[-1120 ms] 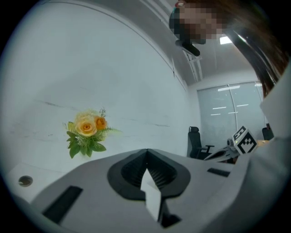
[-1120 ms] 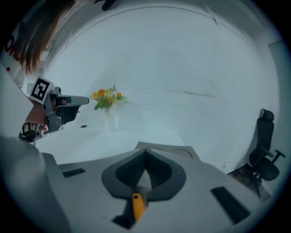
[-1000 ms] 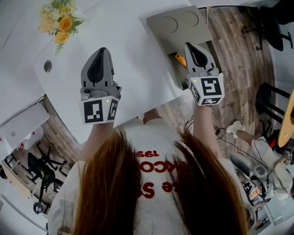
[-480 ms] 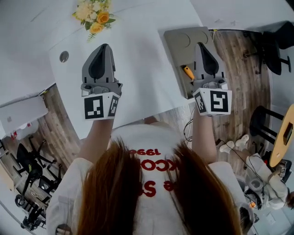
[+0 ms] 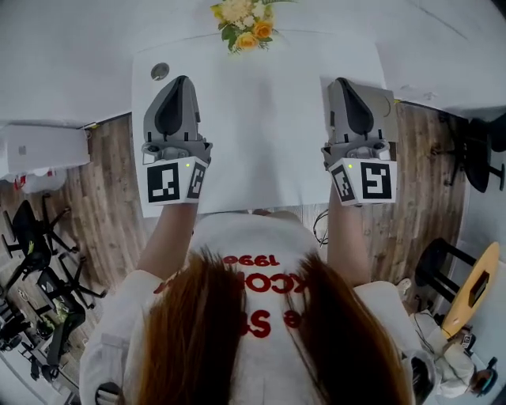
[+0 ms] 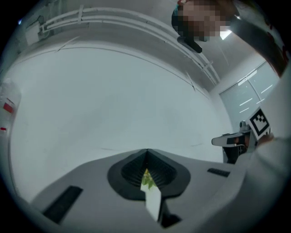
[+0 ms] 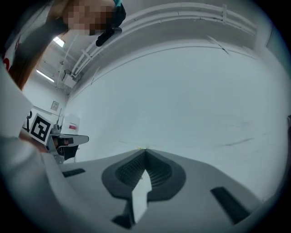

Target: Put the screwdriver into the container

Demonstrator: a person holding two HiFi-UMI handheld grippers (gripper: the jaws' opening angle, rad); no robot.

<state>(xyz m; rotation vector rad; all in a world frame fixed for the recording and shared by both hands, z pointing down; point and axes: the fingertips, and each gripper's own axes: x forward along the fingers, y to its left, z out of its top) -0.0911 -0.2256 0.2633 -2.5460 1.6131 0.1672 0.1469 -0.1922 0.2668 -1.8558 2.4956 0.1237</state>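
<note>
Orange is gone from sight — the screwdriver that lay on the grey container (image 5: 386, 109) a moment ago now hides behind the right claw (image 5: 342, 82), which, like the left claw (image 5: 178, 80), is pinched shut on nothing — so no pick-up yet.

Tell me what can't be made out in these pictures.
Screwdriver: seen in no view.
Container: head view, mostly hidden by the right gripper; its inside can't be seen.
Flowers: head view, cut off by the top edge.
</note>
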